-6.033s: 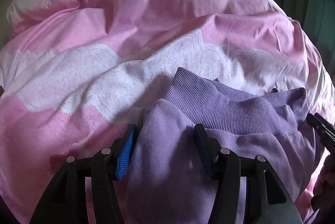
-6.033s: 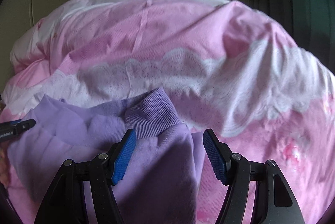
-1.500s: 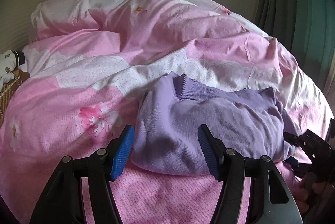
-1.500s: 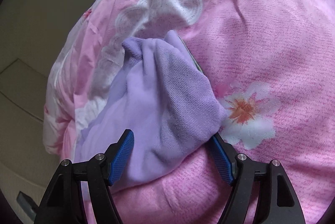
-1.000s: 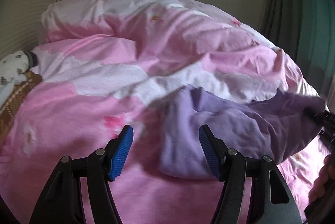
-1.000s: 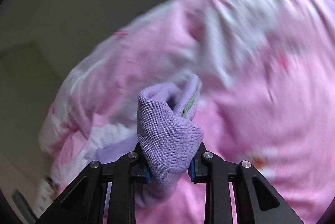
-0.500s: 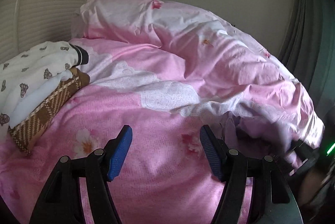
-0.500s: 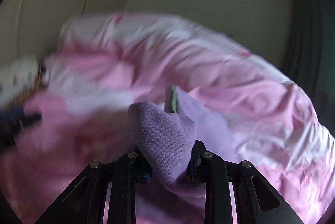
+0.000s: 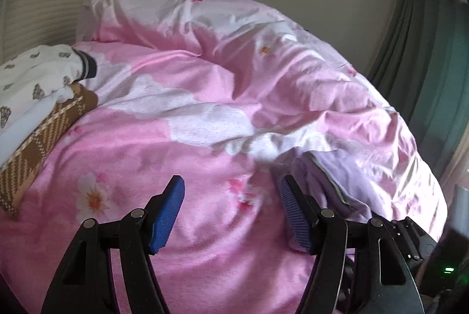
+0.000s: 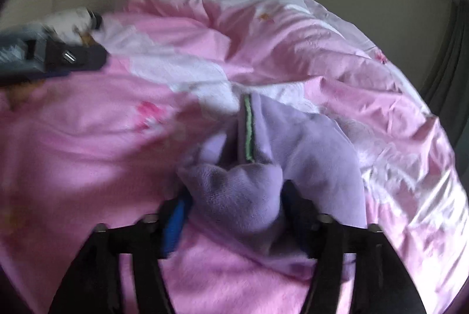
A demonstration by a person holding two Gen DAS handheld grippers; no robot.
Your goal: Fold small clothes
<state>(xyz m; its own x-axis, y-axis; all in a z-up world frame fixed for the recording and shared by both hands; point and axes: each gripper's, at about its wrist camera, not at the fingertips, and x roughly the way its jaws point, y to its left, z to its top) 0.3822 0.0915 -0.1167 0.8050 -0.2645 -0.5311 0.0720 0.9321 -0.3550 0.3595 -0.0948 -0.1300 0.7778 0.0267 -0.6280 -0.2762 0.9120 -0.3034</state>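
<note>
A folded purple garment (image 10: 293, 149) with a green inner seam lies on the pink floral duvet (image 10: 88, 152). My right gripper (image 10: 234, 211) still has a bunched end of it between its fingers, and the jaws stand partly apart; the view is blurred. In the left wrist view the garment (image 9: 331, 173) lies at the right, just beyond my right-hand fingertip. My left gripper (image 9: 231, 208) is open and empty above the duvet (image 9: 146, 155).
A stack of folded clothes lies at the left edge: a white printed top (image 9: 32, 73) over a brown checked piece (image 9: 38, 144). A green curtain (image 9: 433, 64) hangs at the right. A pale wall stands behind the bed.
My right gripper closed on the purple garment, lifted and swung it, and its jaws have now widened with the garment down on the duvet. My left gripper drew back and turned left, staying open.
</note>
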